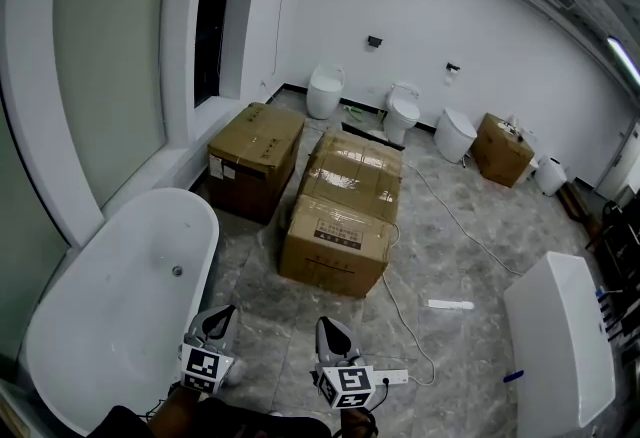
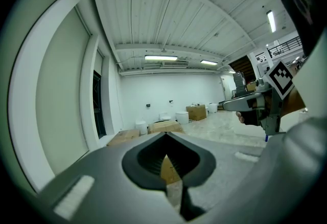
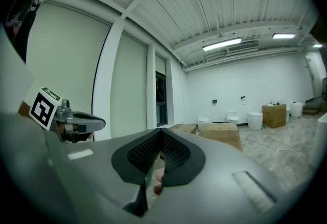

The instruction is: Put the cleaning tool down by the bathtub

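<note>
The white bathtub (image 1: 205, 226) lies along the lower left of the head view, with a drain in its floor. My left gripper (image 1: 218, 318) hovers just right of the tub's near end, jaws pressed together and nothing in them. My right gripper (image 1: 332, 331) sits a little further right over the marble floor, also shut and empty. In the left gripper view the jaws (image 2: 167, 159) meet with only a thin slit; the right gripper view shows its jaws (image 3: 158, 154) the same. No cleaning tool is in either gripper. A white flat bar (image 1: 450, 305) lies on the floor to the right.
Three taped cardboard boxes (image 1: 340, 226) stand ahead in the middle of the floor. A power strip (image 1: 393, 378) and its cable trail beside my right gripper. A second white tub (image 1: 560, 346) with a small blue item (image 1: 513, 376) stands right. Toilets (image 1: 403, 111) line the far wall.
</note>
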`<state>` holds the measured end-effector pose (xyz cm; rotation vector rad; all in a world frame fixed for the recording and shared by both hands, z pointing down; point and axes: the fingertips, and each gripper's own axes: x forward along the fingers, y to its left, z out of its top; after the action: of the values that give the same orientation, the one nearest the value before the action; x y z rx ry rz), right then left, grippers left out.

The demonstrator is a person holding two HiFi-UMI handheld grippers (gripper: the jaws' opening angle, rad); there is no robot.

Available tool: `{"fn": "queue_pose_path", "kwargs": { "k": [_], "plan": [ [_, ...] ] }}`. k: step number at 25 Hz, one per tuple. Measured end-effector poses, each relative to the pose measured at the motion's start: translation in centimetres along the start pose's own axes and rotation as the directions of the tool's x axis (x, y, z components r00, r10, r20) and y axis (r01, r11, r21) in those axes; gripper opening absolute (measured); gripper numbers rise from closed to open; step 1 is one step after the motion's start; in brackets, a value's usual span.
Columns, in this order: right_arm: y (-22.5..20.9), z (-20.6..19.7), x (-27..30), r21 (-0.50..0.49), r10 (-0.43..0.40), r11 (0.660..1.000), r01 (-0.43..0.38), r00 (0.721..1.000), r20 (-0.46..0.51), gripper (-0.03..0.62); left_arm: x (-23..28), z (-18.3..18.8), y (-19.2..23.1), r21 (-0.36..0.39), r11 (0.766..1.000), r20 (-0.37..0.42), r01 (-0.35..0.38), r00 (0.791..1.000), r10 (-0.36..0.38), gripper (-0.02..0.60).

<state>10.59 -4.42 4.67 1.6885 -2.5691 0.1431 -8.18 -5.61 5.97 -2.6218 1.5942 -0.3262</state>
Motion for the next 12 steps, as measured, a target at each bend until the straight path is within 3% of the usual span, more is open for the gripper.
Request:
{"fn": "queue_pose_path", "kwargs": {
  "k": [12],
  "plan": [
    [0.46, 0.10, 0.46, -0.049, 0.003, 0.999, -0.002, 1.000, 0.006, 0.023, 0.79, -0.27, -0.19, -0.021, 1.000, -0.002, 0.015, 1.000, -0.015, 0.000]
  ]
}}
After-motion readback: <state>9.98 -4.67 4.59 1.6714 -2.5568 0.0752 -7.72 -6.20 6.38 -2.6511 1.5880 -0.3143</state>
